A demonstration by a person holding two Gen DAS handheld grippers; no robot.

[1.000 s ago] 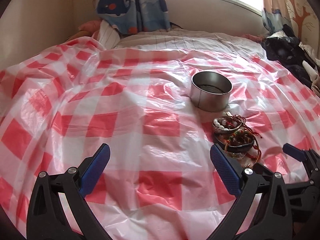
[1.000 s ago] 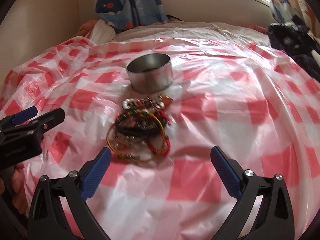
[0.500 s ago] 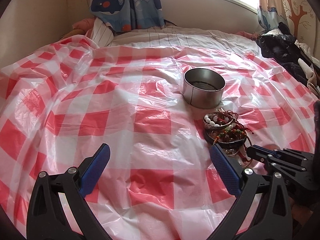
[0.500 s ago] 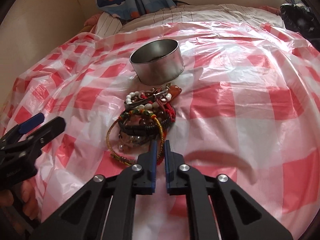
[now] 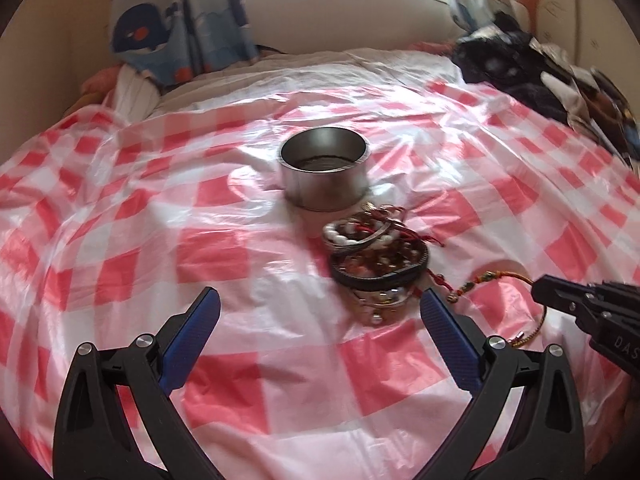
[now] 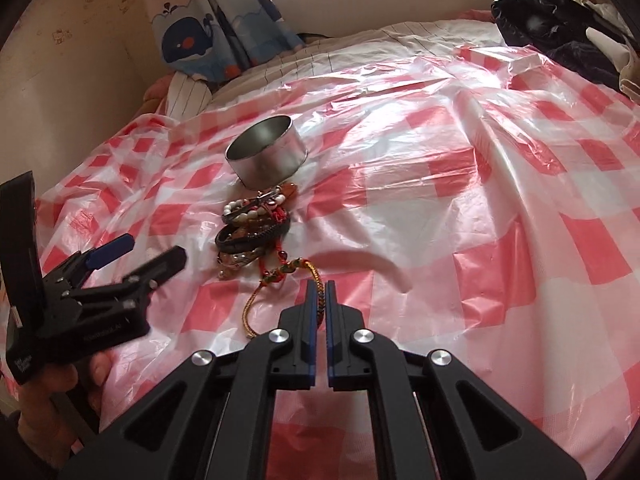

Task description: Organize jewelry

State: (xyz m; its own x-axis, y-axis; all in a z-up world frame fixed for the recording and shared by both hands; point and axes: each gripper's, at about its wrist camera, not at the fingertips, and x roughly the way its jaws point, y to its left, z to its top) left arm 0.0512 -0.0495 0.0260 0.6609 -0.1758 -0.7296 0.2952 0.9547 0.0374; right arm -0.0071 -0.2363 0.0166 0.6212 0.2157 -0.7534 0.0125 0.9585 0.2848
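Since the earlier frame: right gripper [image 6: 319, 294] has snapped from wide apart to closed, and the gold braided bracelet [image 6: 280, 280] is pulled out of the pile toward the lower frame.
Right fingers: nearly together, pinching the braided cord between the blue pads (the cord runs into the narrow slit at their tips).
Bracelet position: in the right wrist view, it trails from the fingertips up and left to a beaded section, then loops down to lower centre-left; its far end lies just beside the pile.
Left gripper [image 5: 320, 312]: fingers spread wide, nothing between them.
Jewelry pile [image 5: 376, 256]: in the left wrist view, just above the right-hand blue pad, centre-right of frame; white beads on top, a dark band under them.
Metal tin [image 5: 324, 172]: upright, open-topped, touching or just behind the pile, upper centre.
Surface: red-and-white checked plastic sheet [image 5: 160, 240] over a bed.
Hand [image 6: 44, 408]: lower left of the right wrist view, holding the left gripper's handle (blurred).
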